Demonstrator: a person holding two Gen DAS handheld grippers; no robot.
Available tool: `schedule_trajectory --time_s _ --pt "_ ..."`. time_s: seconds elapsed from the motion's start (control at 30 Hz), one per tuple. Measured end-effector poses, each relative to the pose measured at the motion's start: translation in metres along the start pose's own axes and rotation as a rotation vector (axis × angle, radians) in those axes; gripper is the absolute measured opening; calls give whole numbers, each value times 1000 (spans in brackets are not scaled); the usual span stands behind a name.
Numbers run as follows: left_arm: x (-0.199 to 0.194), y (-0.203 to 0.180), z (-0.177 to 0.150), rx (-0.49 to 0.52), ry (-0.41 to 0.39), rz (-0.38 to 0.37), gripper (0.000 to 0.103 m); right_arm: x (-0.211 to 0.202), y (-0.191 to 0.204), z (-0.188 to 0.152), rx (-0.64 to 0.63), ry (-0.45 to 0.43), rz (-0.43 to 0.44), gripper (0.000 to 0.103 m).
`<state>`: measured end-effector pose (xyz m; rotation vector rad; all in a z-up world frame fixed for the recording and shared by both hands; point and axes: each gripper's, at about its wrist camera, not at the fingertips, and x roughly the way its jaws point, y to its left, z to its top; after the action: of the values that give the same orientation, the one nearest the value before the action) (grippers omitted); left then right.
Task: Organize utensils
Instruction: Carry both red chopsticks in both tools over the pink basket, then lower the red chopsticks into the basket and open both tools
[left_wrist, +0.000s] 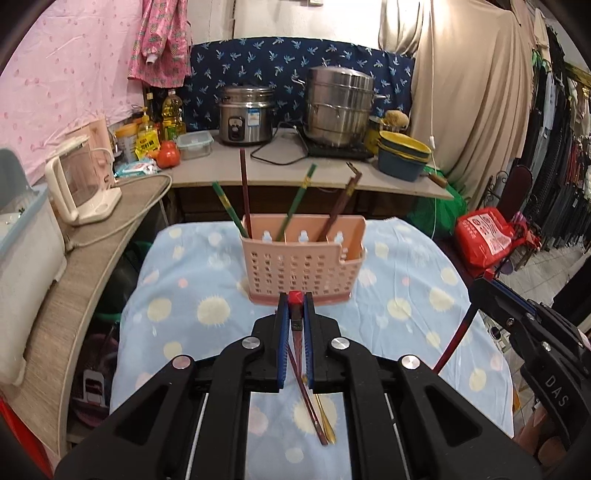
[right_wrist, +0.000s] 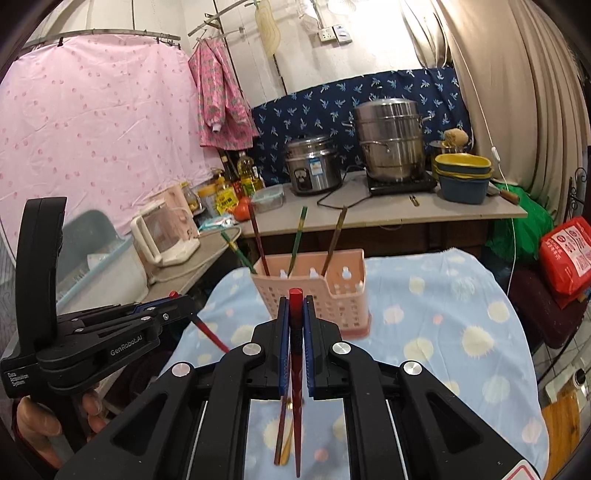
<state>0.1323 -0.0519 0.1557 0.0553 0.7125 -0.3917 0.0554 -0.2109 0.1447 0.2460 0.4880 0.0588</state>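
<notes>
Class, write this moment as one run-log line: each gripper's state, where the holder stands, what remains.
left gripper: shut on red chopstick | right gripper: shut on red chopstick | pink holder: four chopsticks inside | cloth: utensils left

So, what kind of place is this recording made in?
Probably a small home kitchen corner inside a lived-in room. A rice cooker, a steel steamer pot and oil bottles stand on the counter, while clothes hang at the right.
</notes>
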Motion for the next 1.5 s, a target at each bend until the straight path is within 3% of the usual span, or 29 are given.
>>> schedule_trajectory --time_s 0.4,0.77,0.93,1.07,1.3,1.47,1.5 --pt "6 20 58 -26 -79 17 7 29 -2 64 46 -100 34 7" --pt "-21 28 137 -34 -244 20 7 51 -7 127 114 -217 70 7" --pt "-14 28 163 -32 -286 26 7 69 -17 143 161 -263 61 7" --pt "12 35 164 -34 -268 41 7 92 -26 135 177 -239 40 7" --pt "73 37 134 -13 -170 100 7 137 -43 89 182 -106 -9 7" --pt "95 39 108 -13 -115 122 8 142 -49 67 177 -64 -33 8" --pt "98 39 104 -15 -111 135 8 141 -49 64 177 -67 -38 12"
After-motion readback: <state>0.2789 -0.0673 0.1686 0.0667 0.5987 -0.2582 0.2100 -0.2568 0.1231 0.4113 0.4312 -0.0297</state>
